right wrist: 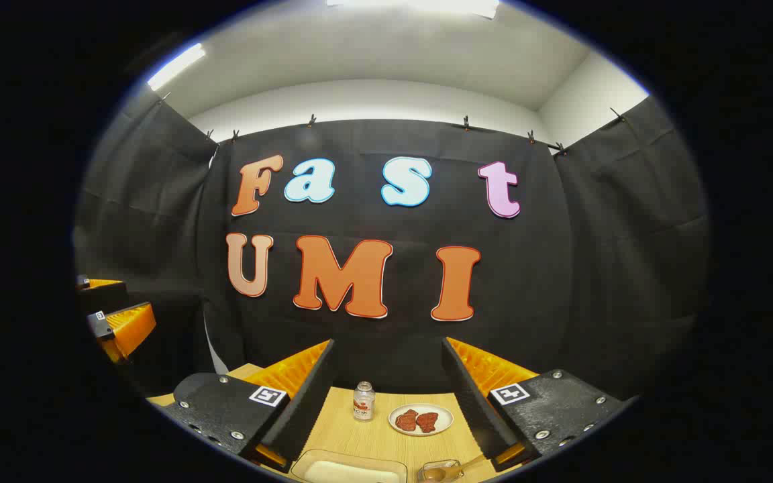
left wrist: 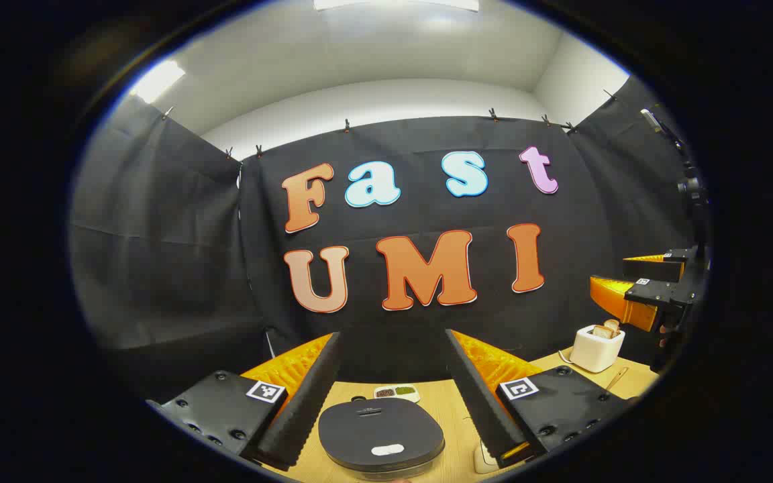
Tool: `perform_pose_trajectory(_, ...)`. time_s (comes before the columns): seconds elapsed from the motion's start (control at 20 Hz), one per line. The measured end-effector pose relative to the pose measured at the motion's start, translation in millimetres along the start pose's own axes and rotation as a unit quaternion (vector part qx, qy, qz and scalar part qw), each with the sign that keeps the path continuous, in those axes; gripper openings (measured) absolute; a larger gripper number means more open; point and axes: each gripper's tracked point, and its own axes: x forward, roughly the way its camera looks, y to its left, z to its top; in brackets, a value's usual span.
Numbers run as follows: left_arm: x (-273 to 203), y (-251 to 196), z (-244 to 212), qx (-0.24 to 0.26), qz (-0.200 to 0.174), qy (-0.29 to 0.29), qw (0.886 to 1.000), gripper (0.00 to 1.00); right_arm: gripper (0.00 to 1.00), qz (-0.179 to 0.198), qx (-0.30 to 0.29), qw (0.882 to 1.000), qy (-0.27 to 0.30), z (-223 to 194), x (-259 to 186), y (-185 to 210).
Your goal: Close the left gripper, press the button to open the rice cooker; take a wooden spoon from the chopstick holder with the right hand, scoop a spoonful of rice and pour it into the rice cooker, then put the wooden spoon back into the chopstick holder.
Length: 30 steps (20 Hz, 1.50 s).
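Note:
In the left gripper view the black rice cooker (left wrist: 380, 439) sits on the wooden table, lid down, with a pale button near its front. My left gripper (left wrist: 393, 335) is open above it, a finger on each side, touching nothing. My right gripper (right wrist: 388, 342) is open and empty too. Below it, at the bottom edge, are a shallow pale tray of what looks like rice (right wrist: 349, 469) and a wooden spoon (right wrist: 441, 472) resting in a small clear container. The right gripper (left wrist: 611, 270) also hangs at the far right of the left gripper view.
A small dish of beans (left wrist: 396, 392) lies behind the cooker. A white toaster (left wrist: 598, 347) with toast stands at the right. In the right gripper view a small jar (right wrist: 363, 400) and a plate of red meat (right wrist: 421, 420) sit farther back. The left gripper (right wrist: 133, 295) hangs at the left.

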Motion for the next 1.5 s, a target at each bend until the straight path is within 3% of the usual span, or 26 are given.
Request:
perform_pose_trajectory(0.85, 4.3, -7.3, -1.2, -0.004, -0.01, 0.0, 1.0, 0.94, 0.95, 0.009, 0.0, 1.0, 0.007, -6.5, -8.3, -0.7)
perform_pose_trajectory(1.1, 6.8, -5.8, -2.2, -0.005, -0.011, 0.002, 1.0, 1.0, 0.95, 0.017, -0.006, 1.0, 0.016, -13.0, -10.6, -0.4)
perform_pose_trajectory(1.35, 5.7, 1.3, -10.0, -0.013, -0.001, 0.011, 1.0, 0.97, 0.95, 0.03, -0.002, 0.999, 0.04, -29.4, -13.4, 11.2)
perform_pose_trajectory(1.5, 8.8, 10.6, -13.2, -0.006, 0.015, 0.018, 1.0, 0.94, 0.95, 0.013, 0.007, 0.999, 0.037, -30.7, -13.1, 7.5)
